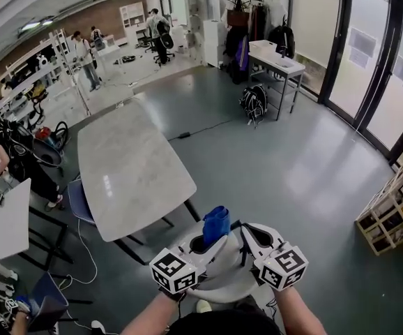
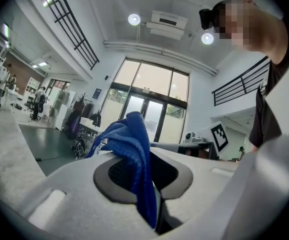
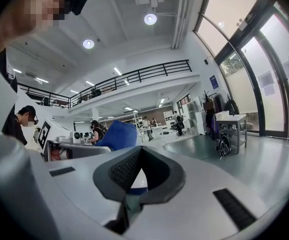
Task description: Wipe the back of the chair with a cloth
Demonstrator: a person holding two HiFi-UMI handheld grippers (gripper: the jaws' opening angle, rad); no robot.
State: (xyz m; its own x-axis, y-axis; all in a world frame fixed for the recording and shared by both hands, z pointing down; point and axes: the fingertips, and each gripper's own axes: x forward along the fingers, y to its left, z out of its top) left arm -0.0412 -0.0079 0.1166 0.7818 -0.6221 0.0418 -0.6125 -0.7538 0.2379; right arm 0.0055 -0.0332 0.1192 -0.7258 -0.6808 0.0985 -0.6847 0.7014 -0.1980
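Office floor, seen from above: a person holds the left gripper (image 1: 214,243) and the right gripper (image 1: 252,232) side by side over a white chair (image 1: 224,283), which stands just beside a grey marble table (image 1: 128,162). The left gripper's jaws are pressed together on a blue cloth (image 1: 216,223). The cloth stands up in a bunch past the fingertips, over the chair's far edge; whether it touches the chair cannot be told.

In the left gripper view, the cloth (image 2: 134,144) runs down through the hollow between the dark pads (image 2: 115,173) of the left gripper (image 2: 152,160), pinched where they meet. In the right gripper view, the right gripper (image 3: 138,173) has its jaws brought together with nothing held between them. The cloth (image 3: 117,135) shows just beyond, to the left. Both grippers point up and away from the person, toward tall glass doors (image 1: 386,68).
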